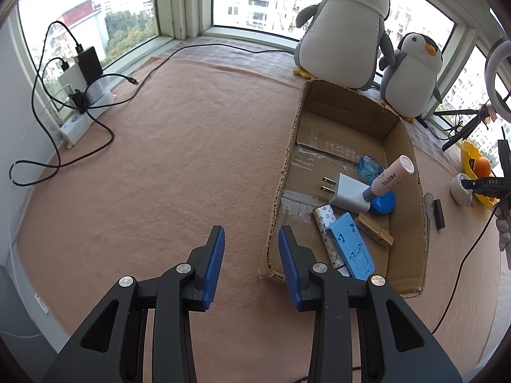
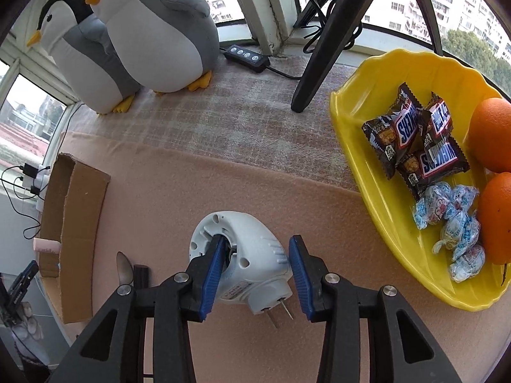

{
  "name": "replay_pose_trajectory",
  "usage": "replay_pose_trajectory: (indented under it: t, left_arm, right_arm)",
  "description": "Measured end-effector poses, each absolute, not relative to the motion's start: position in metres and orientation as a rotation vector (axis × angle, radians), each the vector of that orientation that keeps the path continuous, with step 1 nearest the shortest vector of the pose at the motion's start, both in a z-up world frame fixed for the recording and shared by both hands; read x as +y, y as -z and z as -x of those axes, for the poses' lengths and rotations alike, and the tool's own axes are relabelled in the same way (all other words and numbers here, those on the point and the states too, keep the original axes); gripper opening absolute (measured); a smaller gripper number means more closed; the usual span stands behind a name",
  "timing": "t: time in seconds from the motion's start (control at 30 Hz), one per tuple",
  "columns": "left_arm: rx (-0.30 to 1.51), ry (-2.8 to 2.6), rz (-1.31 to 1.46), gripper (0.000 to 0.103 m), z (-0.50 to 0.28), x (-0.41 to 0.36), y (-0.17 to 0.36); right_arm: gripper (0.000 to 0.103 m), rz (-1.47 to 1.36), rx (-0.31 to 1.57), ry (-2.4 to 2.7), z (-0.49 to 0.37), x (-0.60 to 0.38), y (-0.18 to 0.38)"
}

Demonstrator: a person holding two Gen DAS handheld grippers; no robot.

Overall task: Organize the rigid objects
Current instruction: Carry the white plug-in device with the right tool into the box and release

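A cardboard box (image 1: 412,210) lies on the pink cloth and holds a white charger (image 1: 349,193), a pink tube (image 1: 391,178), a blue disc (image 1: 385,204), a blue plastic stand (image 1: 351,245), a patterned roll (image 1: 325,229) and a wooden clothespin (image 1: 375,229). My left gripper (image 1: 251,239) is open and empty, just left of the box's near corner. My right gripper (image 2: 257,255) is open around a white plug-in device (image 2: 246,252) lying on the cloth, prongs toward me. Its left finger sits in the device's round opening. The box also shows in the right wrist view (image 2: 75,220).
A yellow dish (image 2: 377,198) with Snickers bars, wrapped candies and oranges lies right of the device. A metal spoon (image 2: 124,269) and a dark stick (image 2: 140,276) lie between device and box. Two plush penguins (image 1: 345,28) stand behind the box. Cables and a power strip (image 1: 76,124) lie far left.
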State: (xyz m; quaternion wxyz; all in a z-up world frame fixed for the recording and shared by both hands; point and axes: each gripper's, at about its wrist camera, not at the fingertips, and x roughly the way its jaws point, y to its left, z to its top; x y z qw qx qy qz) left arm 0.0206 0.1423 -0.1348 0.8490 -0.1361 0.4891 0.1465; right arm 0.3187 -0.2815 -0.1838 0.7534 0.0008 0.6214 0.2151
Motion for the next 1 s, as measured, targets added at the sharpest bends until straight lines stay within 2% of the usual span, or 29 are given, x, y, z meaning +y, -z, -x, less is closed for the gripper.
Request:
replay_pose_trajectory:
  t: [0.17, 0.3, 0.7, 1.0]
  left_arm:
    - [1.031, -0.305, 0.289, 0.033, -0.02, 0.142, 0.135]
    - [1.029, -0.299, 0.285, 0.033, -0.021, 0.139, 0.134]
    - [1.034, -0.304, 0.288, 0.033, -0.021, 0.141, 0.138]
    - [1.029, -0.295, 0.285, 0.033, -0.027, 0.142, 0.139]
  right_arm:
    - [0.037, 0.005, 1.395, -0.542, -0.309, -0.276, 0.188]
    - [0.045, -0.057, 1.407, -0.575, -0.305, -0.273, 0.197]
    - [0.044, -0.282, 1.299, -0.532, -0.277, -0.284, 0.202]
    - [0.044, -0.331, 1.168, -0.537, -0.234, -0.276, 0.159]
